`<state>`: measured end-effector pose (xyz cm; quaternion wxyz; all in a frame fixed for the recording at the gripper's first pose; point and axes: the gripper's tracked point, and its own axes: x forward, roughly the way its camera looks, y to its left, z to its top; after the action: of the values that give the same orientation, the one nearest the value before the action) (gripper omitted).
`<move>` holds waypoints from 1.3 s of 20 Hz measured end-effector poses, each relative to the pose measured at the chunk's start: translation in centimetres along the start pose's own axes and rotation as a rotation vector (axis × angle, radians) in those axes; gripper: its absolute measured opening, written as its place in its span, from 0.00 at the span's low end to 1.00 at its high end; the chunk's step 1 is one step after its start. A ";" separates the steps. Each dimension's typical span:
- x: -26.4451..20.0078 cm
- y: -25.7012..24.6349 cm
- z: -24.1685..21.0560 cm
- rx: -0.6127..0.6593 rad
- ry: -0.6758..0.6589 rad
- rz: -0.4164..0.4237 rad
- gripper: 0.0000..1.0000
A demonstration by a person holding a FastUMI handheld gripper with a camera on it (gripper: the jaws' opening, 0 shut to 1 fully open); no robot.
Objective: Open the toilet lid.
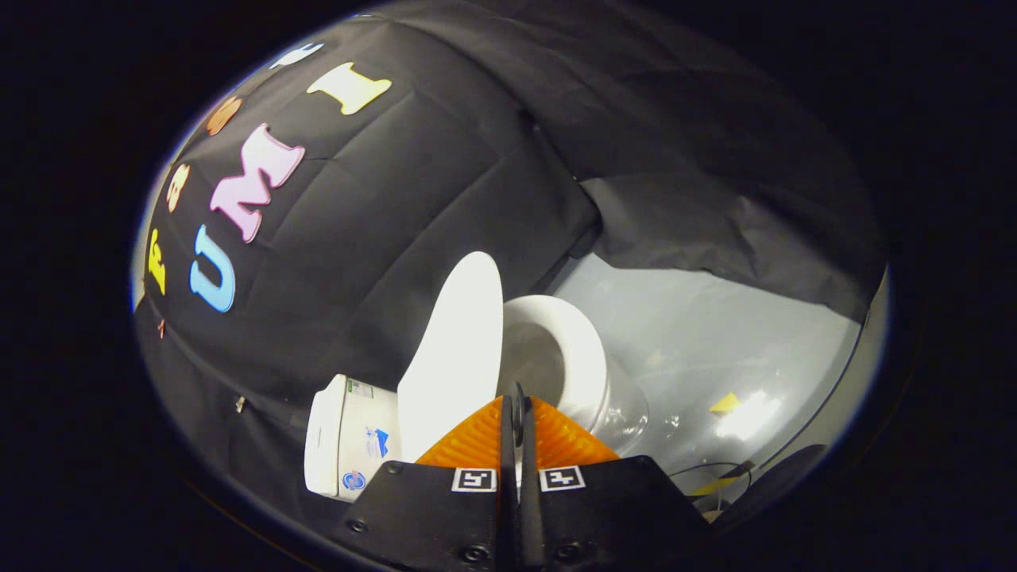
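Item: toilet lid [453,349], white rigid plastic, likely light, smooth and slippery, hinged by the tank [349,433]. Position: raised near upright, at 11 o'clock just ahead of the fingers; bowl [560,361] at 1 o'clock. Best hold: free rim, by judgement. Hand-held gripper [516,413]: fingers closed together, holding nothing.

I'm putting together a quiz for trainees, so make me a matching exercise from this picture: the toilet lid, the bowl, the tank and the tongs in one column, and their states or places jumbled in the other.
Column one:
1. toilet lid
2. bowl
3. tank
4. tongs

Column two:
A. fingers closed together, nothing between them
B. raised, standing between tank and bowl
C. uncovered, just beyond the fingertips
D. behind the raised lid, stickers on it

Pairs: 1-B, 2-C, 3-D, 4-A
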<state>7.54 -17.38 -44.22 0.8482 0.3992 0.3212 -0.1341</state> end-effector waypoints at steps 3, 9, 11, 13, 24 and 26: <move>-2.3 3.5 0.9 -0.088 -0.039 0.026 0.05; -5.3 12.5 1.1 -0.326 -0.119 0.072 0.06; -6.1 15.0 0.7 -0.395 -0.138 0.085 0.07; -6.9 17.4 0.5 -0.458 -0.156 0.105 0.09; -10.1 30.8 -4.3 -0.732 -0.249 0.268 0.09; -10.4 32.8 -5.6 -0.758 -0.252 0.298 0.10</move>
<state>13.06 7.72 -20.73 0.9778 0.0814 0.1803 0.0698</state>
